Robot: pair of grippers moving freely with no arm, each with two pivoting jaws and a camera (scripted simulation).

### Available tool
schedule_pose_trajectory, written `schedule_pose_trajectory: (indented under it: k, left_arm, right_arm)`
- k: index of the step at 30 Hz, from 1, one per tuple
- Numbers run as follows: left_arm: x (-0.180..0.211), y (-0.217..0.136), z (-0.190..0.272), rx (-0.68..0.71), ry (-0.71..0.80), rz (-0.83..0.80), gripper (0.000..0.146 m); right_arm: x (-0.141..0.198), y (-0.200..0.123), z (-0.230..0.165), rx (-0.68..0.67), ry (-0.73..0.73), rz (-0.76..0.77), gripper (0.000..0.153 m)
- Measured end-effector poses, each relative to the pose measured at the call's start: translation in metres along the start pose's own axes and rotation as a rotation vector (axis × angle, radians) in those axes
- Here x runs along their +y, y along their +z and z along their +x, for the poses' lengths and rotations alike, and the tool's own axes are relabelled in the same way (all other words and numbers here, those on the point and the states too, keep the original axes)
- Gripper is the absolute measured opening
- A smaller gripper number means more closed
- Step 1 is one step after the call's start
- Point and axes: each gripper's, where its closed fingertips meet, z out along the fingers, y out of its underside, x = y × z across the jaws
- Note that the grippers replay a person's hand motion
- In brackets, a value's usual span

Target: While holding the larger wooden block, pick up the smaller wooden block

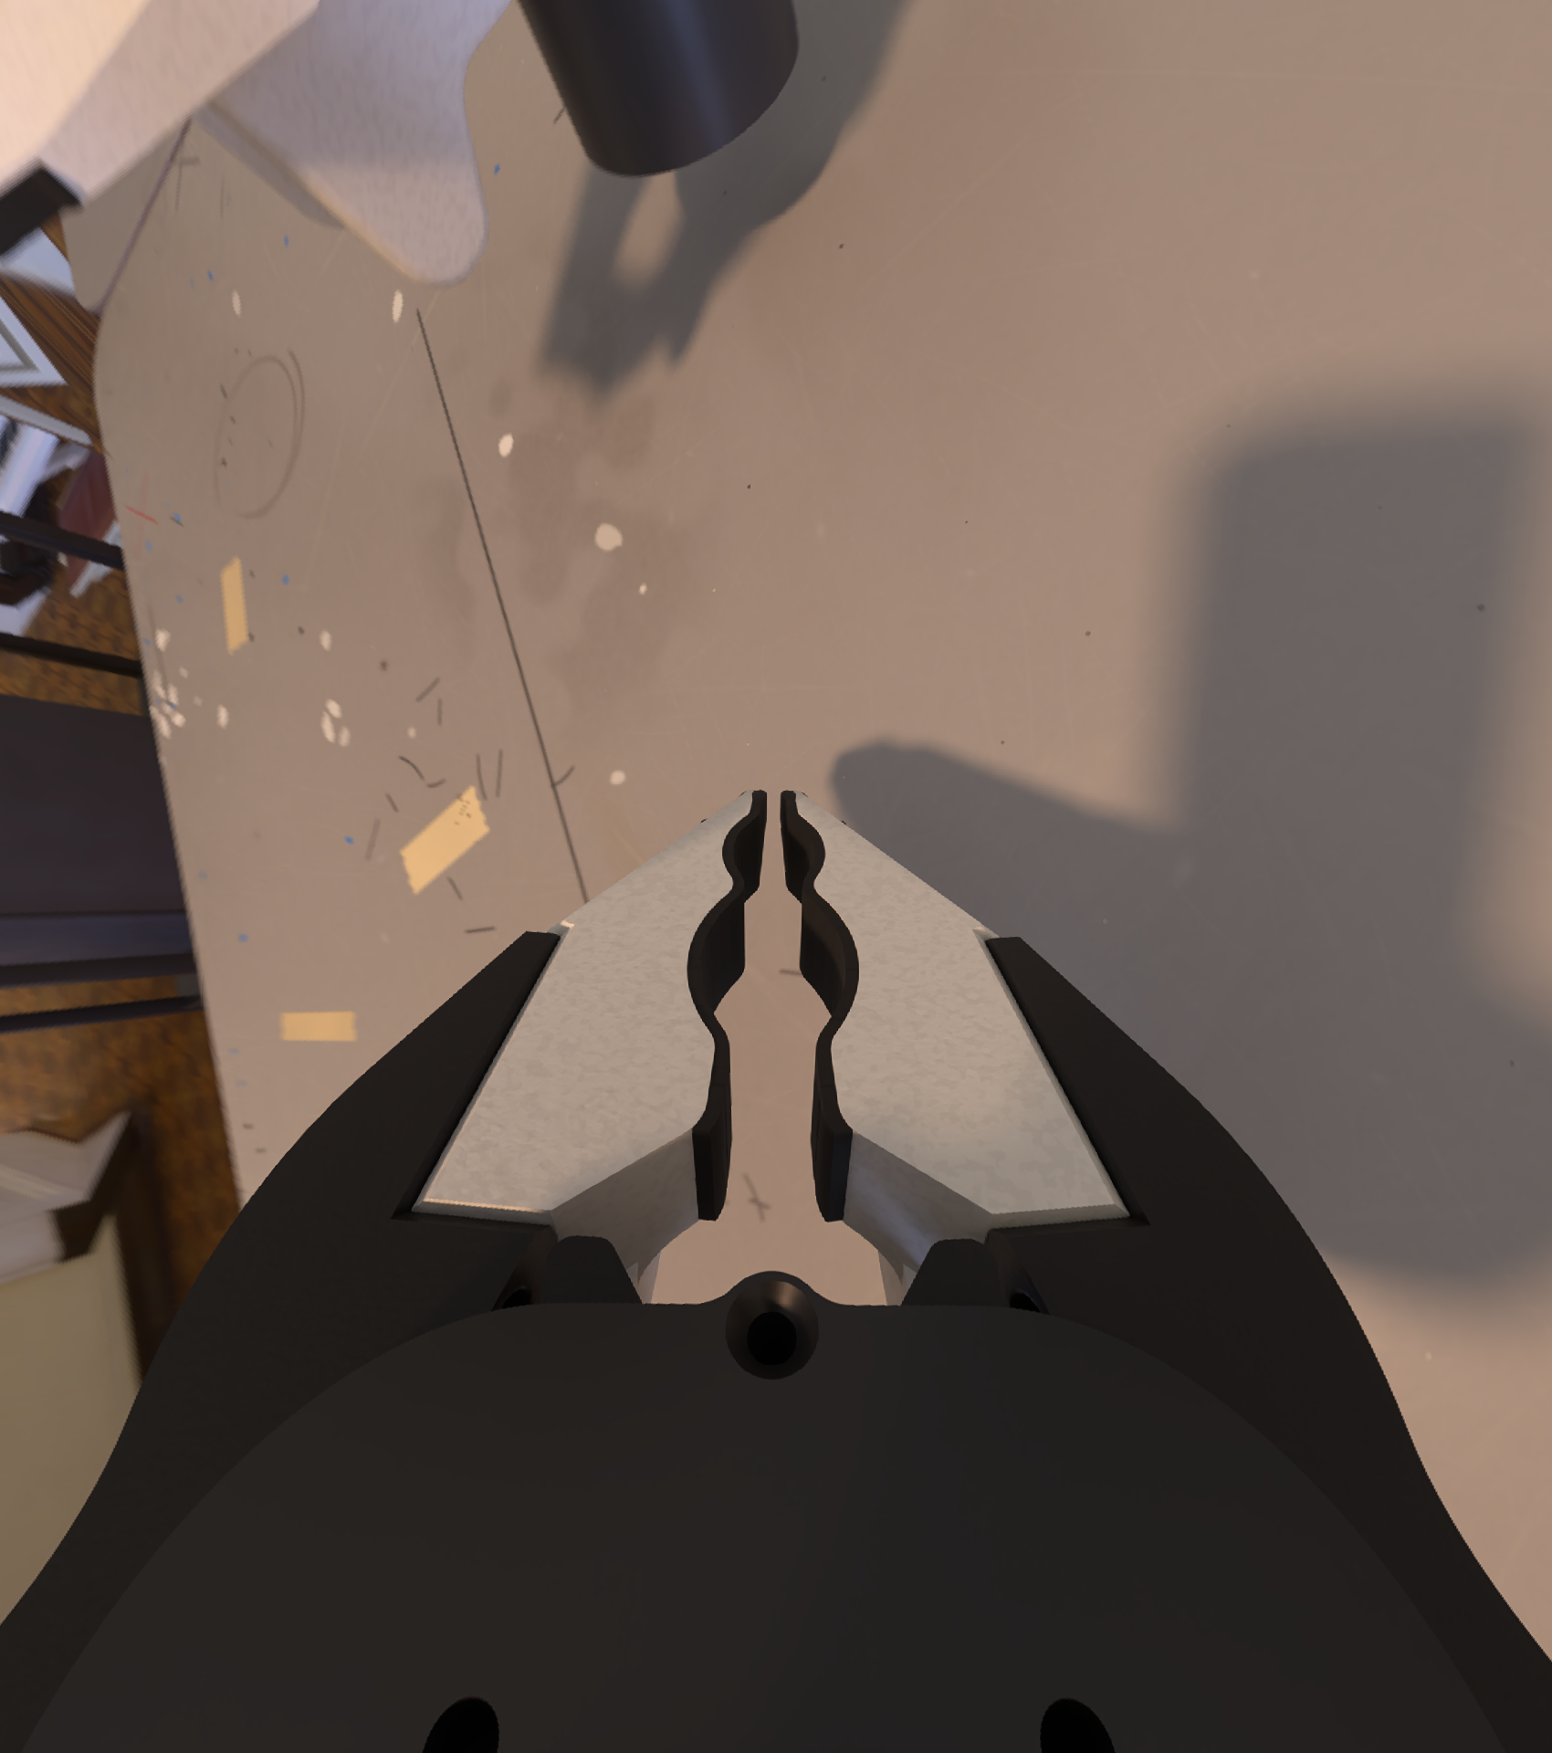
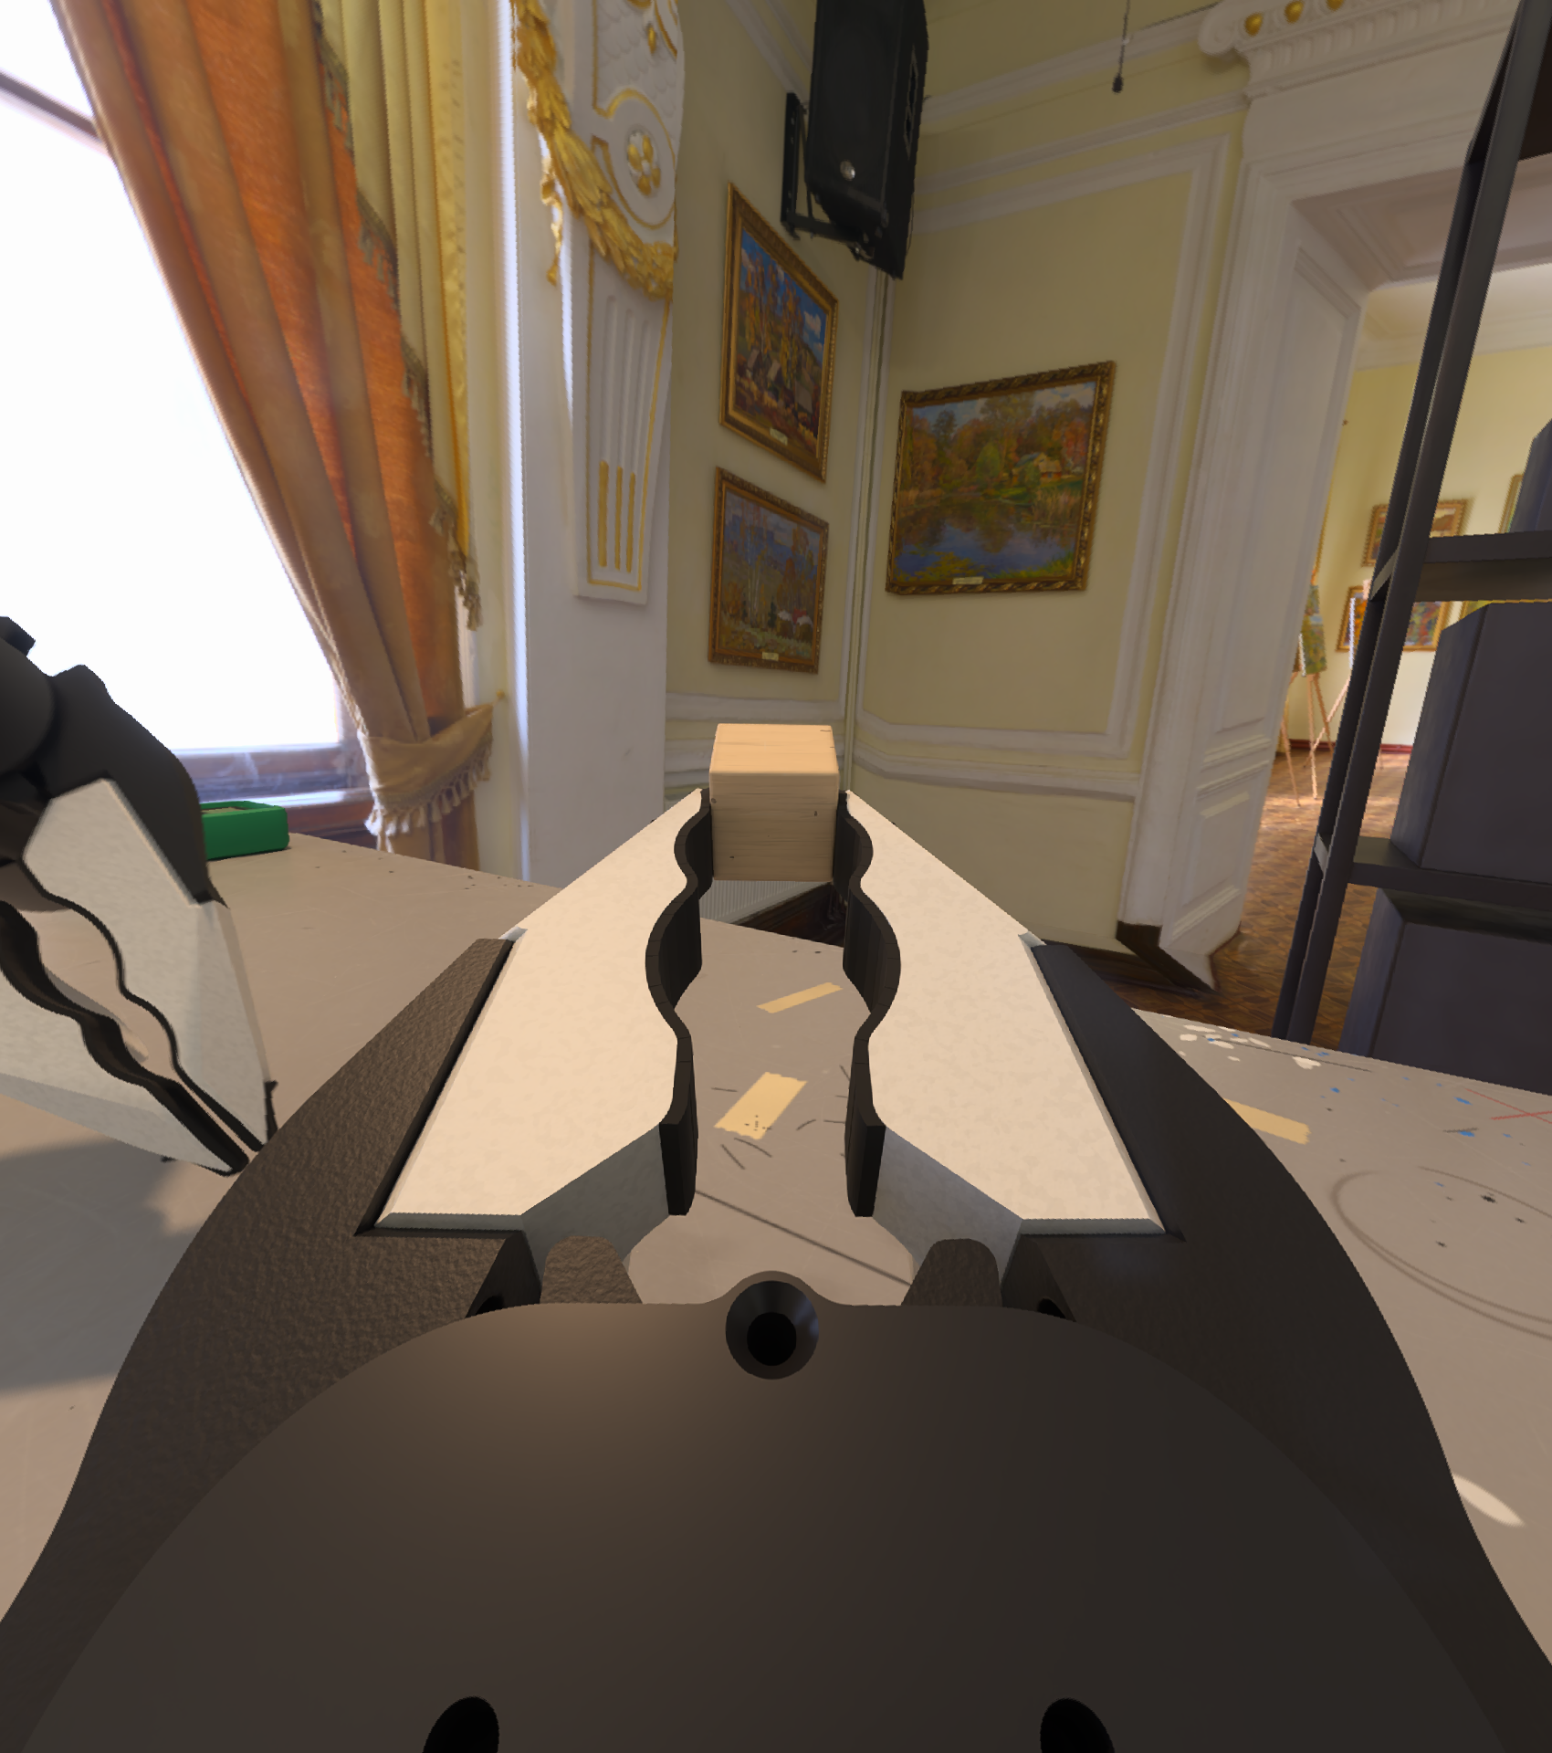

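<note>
The right gripper (image 2: pixel 773 835) pinches a wooden block (image 2: pixel 773 814) between its fingertips and holds it in the air above the table (image 2: pixel 1417 1423), roughly level. Whether this is the larger block cannot be told, since no second block shows in either view.

The left gripper (image 1: pixel 773 795) points down at the tabletop with its fingertips almost pressed together and nothing between them. In the right wrist view it hangs to the left, its tips near or on the surface (image 2: pixel 227 1153).

For the step in hand, judged from these views: keep the right grip firm and steady, spread the left fingers before any descent, and first locate the smaller block.

A green tray (image 2: pixel 246 827) with something tan in it sits at the table's far edge. Tape strips (image 2: pixel 758 1102) lie flat. A dark shelf rack (image 2: pixel 1465 759) stands to the right, well apart. The two grippers are close; cross-motion risks contact.
</note>
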Motion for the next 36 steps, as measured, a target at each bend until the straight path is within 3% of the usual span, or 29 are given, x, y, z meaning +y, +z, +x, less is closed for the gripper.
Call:
schedule_pose_trajectory:
  k: [5, 10, 12, 15, 20, 28, 29, 31, 33, 35, 36]
  left_arm:
    - [0.01, 0.004, -0.007, -0.063, -0.267, 0.024, 0.018]
    - [0.03, -0.017, -0.015, -0.387, -0.962, -0.045, 0.023]
    - [0.037, -0.018, -0.001, -0.45, -1.135, -0.105, 0.03]
    - [0.033, -0.004, 0.015, -0.414, -1.269, -0.14, 0.045]
    - [0.026, 0.013, 0.009, -0.369, -1.315, -0.175, 0.053]
    - [0.008, 0.0, -0.004, -0.366, -1.43, -0.086, 0.047]
    - [-0.002, 0.001, -0.006, -0.372, -1.399, -0.038, 0.047]
    - [-0.03, 0.01, -0.003, -0.308, -1.162, 0.046, 0.046]
    - [-0.034, 0.02, 0.006, -0.263, -0.964, -0.041, 0.044]
    - [-0.03, 0.026, 0.009, -0.272, -0.965, -0.156, 0.04]
    - [-0.035, 0.031, 0.007, -0.265, -0.982, -0.13, 0.039]
  right_arm:
    - [0.0, 0.0, 0.0, -0.001, 0.004, 0.002, 0.024]
    - [-0.001, -0.001, 0.0, 0.0, -0.003, 0.005, 0.024]
    - [-0.001, 0.0, -0.001, 0.001, -0.009, 0.004, 0.024]
    - [-0.001, 0.0, -0.002, -0.003, -0.019, 0.003, 0.024]
    - [-0.001, 0.0, -0.003, -0.005, -0.022, 0.004, 0.024]
    - [0.0, 0.0, -0.005, -0.013, -0.03, 0.001, 0.024]
    - [0.0, 0.0, -0.005, -0.015, -0.033, 0.001, 0.024]
    - [0.0, 0.0, -0.006, -0.019, -0.04, 0.001, 0.024]
    - [0.0, 0.0, -0.007, -0.021, -0.044, 0.002, 0.024]
    - [-0.001, -0.001, -0.007, -0.019, -0.042, 0.005, 0.024]
    - [-0.001, -0.001, -0.006, -0.019, -0.039, 0.004, 0.024]
